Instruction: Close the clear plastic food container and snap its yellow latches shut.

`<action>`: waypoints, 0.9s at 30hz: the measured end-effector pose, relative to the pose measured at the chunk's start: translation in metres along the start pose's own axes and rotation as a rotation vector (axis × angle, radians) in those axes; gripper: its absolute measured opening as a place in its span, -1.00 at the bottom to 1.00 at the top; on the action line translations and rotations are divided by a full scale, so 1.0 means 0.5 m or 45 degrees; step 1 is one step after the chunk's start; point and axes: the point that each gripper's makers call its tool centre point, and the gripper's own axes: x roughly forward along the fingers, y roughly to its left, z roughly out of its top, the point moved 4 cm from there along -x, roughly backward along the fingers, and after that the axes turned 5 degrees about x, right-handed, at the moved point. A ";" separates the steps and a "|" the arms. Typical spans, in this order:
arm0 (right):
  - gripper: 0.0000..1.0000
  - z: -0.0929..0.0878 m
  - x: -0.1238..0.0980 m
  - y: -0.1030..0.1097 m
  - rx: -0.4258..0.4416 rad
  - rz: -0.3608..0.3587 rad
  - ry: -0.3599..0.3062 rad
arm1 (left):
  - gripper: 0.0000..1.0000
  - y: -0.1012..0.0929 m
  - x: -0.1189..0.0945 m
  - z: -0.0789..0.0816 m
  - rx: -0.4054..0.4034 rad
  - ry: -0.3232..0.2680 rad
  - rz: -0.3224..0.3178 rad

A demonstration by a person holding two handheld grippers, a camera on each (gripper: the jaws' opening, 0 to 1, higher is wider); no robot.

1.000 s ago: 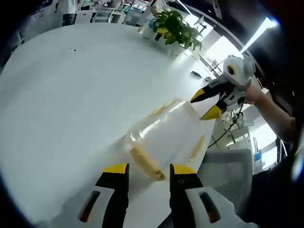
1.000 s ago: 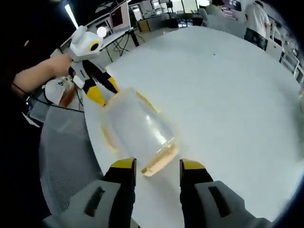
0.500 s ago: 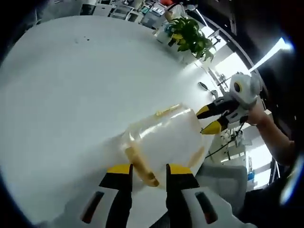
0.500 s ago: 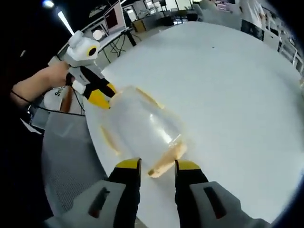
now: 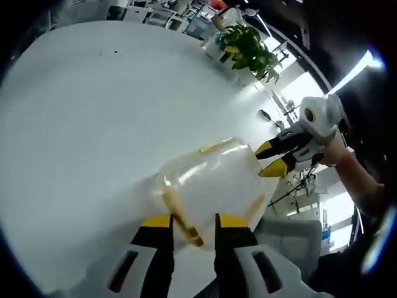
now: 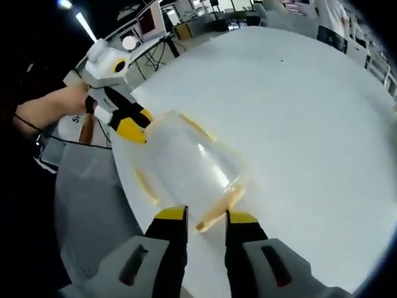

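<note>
1. A clear plastic container sits on a white table, close to the table's near edge, where a grey chair stands just beyond; in the right gripper view the same container lies beside that edge.
2. Its lid is on, and yellow latches run along its sides.
3. In the left gripper view the left gripper has its yellow-tipped jaws narrowed on either side of one latch at the container's near end. The jaws look to be touching or nearly touching it, but I cannot tell whether they truly grip it.
4. In the right gripper view the right gripper likewise has its jaws narrowed around the latch at the opposite end, and again contact cannot be judged with certainty.
5. Each gripper appears in the other's view at the far end of the container: the right one held by a hand, the left one held by a hand.
6. Another latch lies along the container's far long side.
7. A potted plant stands at the table's far edge.
8. Desks and monitors fill the room behind the table.
</note>
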 end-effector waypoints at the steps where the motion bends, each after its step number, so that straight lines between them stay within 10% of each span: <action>1: -0.63 0.000 -0.001 -0.001 0.001 0.001 0.002 | -0.64 0.000 0.002 -0.003 -0.018 -0.012 -0.015; 20: -0.60 0.002 -0.007 -0.001 0.095 -0.028 -0.075 | -0.54 -0.011 0.000 -0.002 0.066 0.000 0.000; 27: -0.54 0.013 -0.012 0.006 -0.169 -0.170 -0.050 | -0.39 -0.016 -0.009 0.010 0.246 -0.019 0.131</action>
